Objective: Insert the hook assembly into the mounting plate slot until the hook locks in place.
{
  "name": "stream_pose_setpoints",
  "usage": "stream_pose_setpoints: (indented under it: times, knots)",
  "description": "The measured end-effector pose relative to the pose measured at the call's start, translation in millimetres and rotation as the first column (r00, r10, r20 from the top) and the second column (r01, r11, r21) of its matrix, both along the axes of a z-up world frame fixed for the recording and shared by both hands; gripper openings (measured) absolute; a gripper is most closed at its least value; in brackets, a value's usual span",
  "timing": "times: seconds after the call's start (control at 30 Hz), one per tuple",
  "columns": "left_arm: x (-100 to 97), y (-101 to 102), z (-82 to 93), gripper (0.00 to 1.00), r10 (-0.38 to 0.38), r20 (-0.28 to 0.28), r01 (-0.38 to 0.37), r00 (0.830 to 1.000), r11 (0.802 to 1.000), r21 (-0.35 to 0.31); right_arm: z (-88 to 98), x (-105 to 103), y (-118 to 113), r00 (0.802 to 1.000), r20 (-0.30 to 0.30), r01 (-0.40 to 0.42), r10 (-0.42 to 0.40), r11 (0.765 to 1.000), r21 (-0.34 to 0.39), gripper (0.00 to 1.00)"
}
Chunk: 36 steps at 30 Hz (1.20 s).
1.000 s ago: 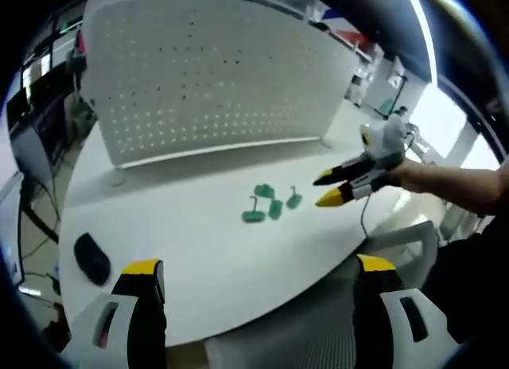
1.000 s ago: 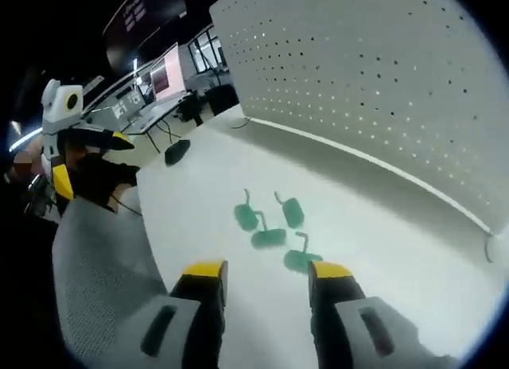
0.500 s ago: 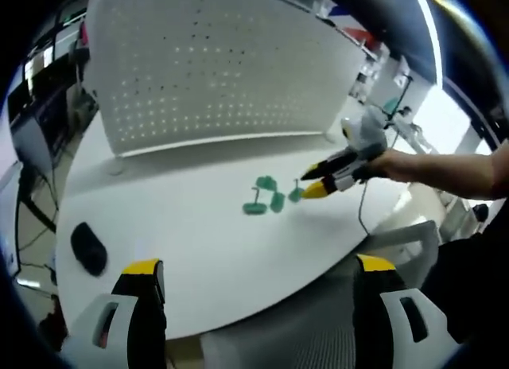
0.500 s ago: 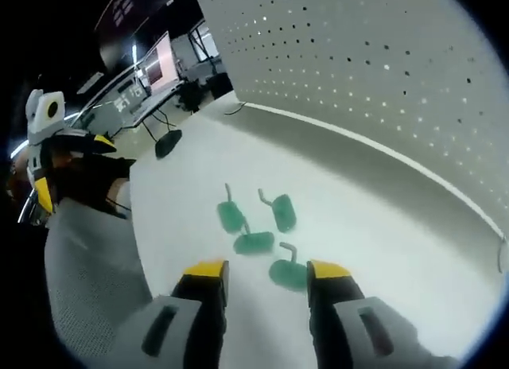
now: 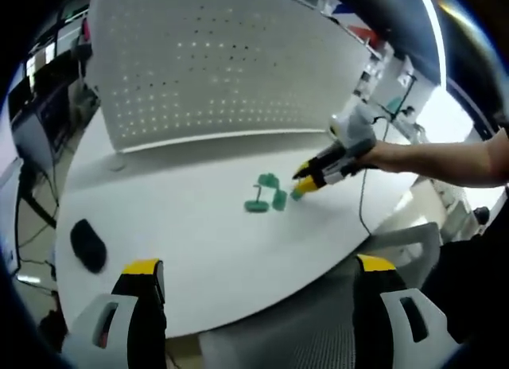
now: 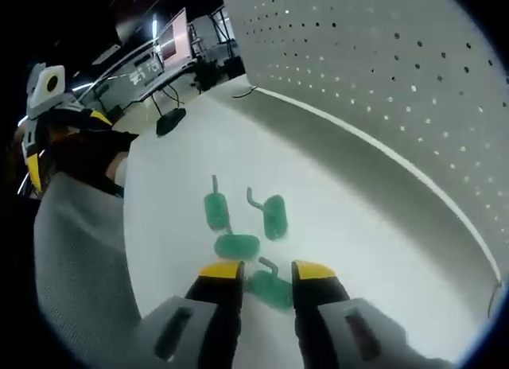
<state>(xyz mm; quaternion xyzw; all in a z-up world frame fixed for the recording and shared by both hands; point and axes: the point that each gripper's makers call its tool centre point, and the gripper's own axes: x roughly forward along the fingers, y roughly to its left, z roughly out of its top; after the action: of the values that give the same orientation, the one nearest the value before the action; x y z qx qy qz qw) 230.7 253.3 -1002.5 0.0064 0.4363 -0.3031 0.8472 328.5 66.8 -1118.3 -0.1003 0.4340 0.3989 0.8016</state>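
Right claw [image 6: 265, 272] jaws narrowed around nearest green hook [image 6: 269, 288], not clamped; small, light, stiff; grip base. Left claw [image 5: 258, 275] apart.

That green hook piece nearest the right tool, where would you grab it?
By its flat green base, coming down from above with one jaw on each side. The base lies flat on the white table and is the broadest part; its thin wire hook looks too slim to pinch. The right tool already straddles it.
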Motion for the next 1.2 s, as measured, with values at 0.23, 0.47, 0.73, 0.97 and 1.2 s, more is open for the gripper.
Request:
stream_pose_setpoints:
  times: [0.23, 0.47, 0.73, 0.97, 1.2]
  knots:
    - [0.5, -1.6, -1.9, 1.00, -0.005, -0.007, 0.005, 1.000, 1.000, 0.000, -2.6, 1.0, -0.2, 0.999, 0.007, -0.054, 0.054, 0.998, -0.023, 0.12]
    - [1.8, -0.9, -2.1, 1.00, -0.005, -0.007, 0.005, 1.000, 1.000, 0.000, -1.8, 0.0, -1.9, 0.998, -0.010, -0.057, 0.057, 0.998, -0.031, 0.02]
    - [3.7, -1.4, 0.1, 1.00, -0.005, 0.001, 0.005, 1.000, 1.000, -0.006, 0.5, -5.8, -3.3, 0.999, -0.040, -0.020, 0.020, 1.000, -0.023, 0.01]
    - [3.8, -1.5, 2.2, 1.00, -0.009, 0.009, 0.009, 1.000, 1.000, -0.010, 3.8, -8.6, -3.9, 0.999, -0.035, 0.006, -0.006, 1.000, -0.015, 0.00]
    - [6.1, -1.8, 5.9, 1.00, -0.018, 0.023, 0.018, 1.000, 1.000, -0.011, 18.8, 0.6, -6.7, 0.994, -0.014, 0.105, -0.104, 0.994, 0.042, 0.00]
